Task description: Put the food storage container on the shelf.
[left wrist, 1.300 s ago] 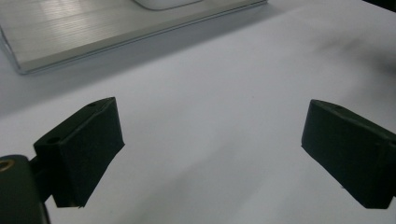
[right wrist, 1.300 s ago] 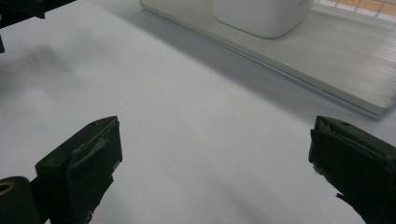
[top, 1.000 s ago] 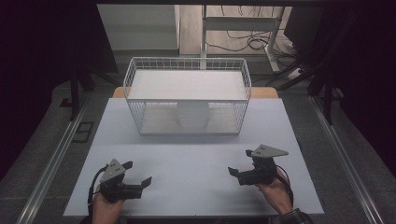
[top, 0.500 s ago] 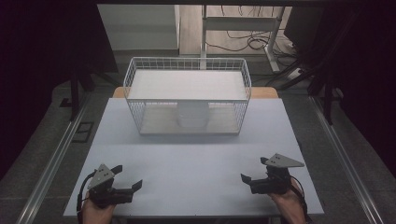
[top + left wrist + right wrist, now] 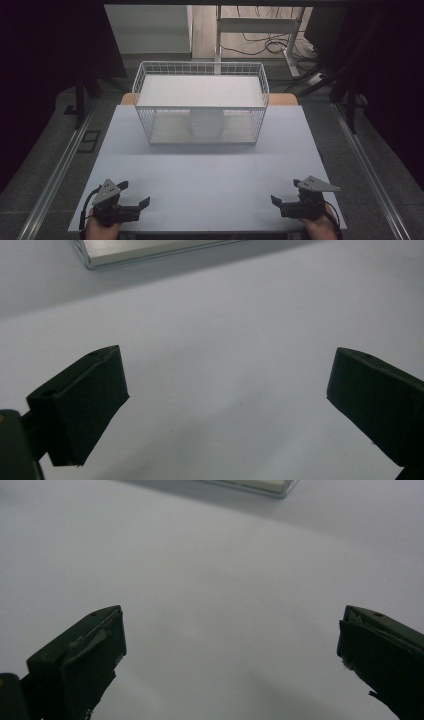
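Observation:
A white wire basket (image 5: 200, 82) stands at the back middle of the white table (image 5: 210, 175). A white rounded object (image 5: 206, 124) sits inside it, seen through the mesh. My left gripper (image 5: 135, 193) rests low near the front left corner, jaws wide open and holding nothing. My right gripper (image 5: 285, 191) is near the front right corner, also open and holding nothing. In the left gripper view the left gripper (image 5: 225, 375) has bare table between its jaws, and a corner of the basket's base (image 5: 150, 250) lies beyond. The right gripper view shows the right gripper (image 5: 232, 630) spread over bare table.
The table's front edge runs just below both hands. Metal rails (image 5: 55, 170) run along the floor on either side. A desk frame and cables (image 5: 260, 35) stand behind the basket. A wide stretch of table lies between the grippers and the basket.
Both grippers have drawn back toward the front edge and apart toward the corners. Their jaws stay open. The basket has not moved.

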